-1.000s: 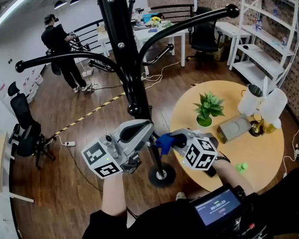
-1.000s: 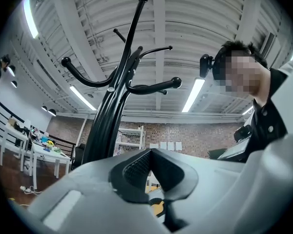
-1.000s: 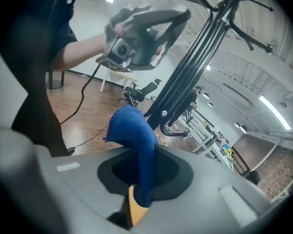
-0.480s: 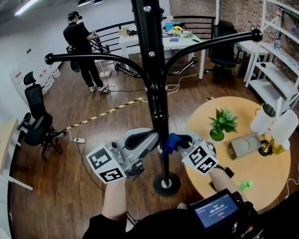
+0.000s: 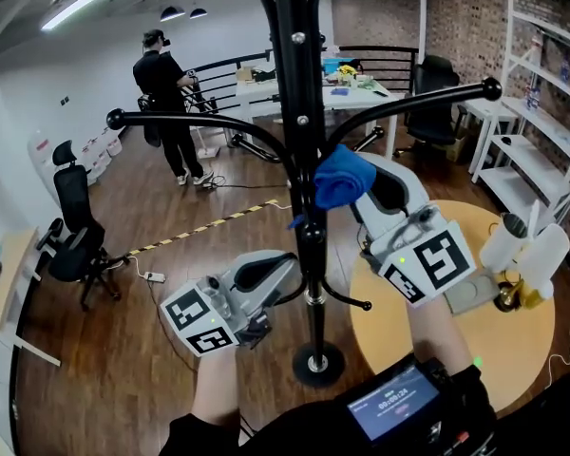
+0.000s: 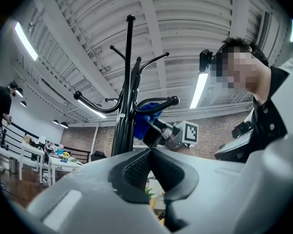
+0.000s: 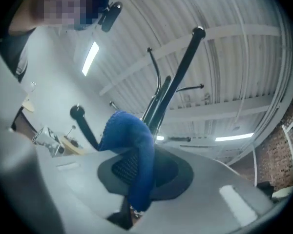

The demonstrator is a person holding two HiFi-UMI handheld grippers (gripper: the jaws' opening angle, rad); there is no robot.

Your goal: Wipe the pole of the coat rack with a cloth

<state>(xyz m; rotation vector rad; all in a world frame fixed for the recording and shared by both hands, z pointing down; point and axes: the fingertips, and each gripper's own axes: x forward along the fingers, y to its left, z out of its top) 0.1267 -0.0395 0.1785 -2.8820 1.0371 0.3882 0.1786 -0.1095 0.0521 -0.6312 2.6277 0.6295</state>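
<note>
The coat rack's black pole [image 5: 302, 84] stands upright in the middle of the head view, with curved arms branching off it. My right gripper [image 5: 350, 186] is shut on a blue cloth [image 5: 339, 176], and the cloth lies against the pole's right side just below the arm junction. In the right gripper view the cloth [image 7: 129, 135] bulges out over the closed jaws, with the pole [image 7: 171, 89] behind. My left gripper [image 5: 287, 275] sits lower, its tip at the pole's left side, jaws closed with nothing between them [image 6: 150, 152]. From there the pole [image 6: 126, 96] and cloth [image 6: 144, 121] show above.
The rack's round base [image 5: 318, 361] rests on the wooden floor. A round wooden table [image 5: 456, 321] with white jugs [image 5: 527, 250] is at the right, white shelving [image 5: 541, 112] behind it. A person [image 5: 166, 84] stands far back; an office chair [image 5: 76, 226] is at the left.
My right gripper has carried the blue cloth up the pole, from beside the left gripper to just below the arm junction. The left gripper stayed low by the pole.
</note>
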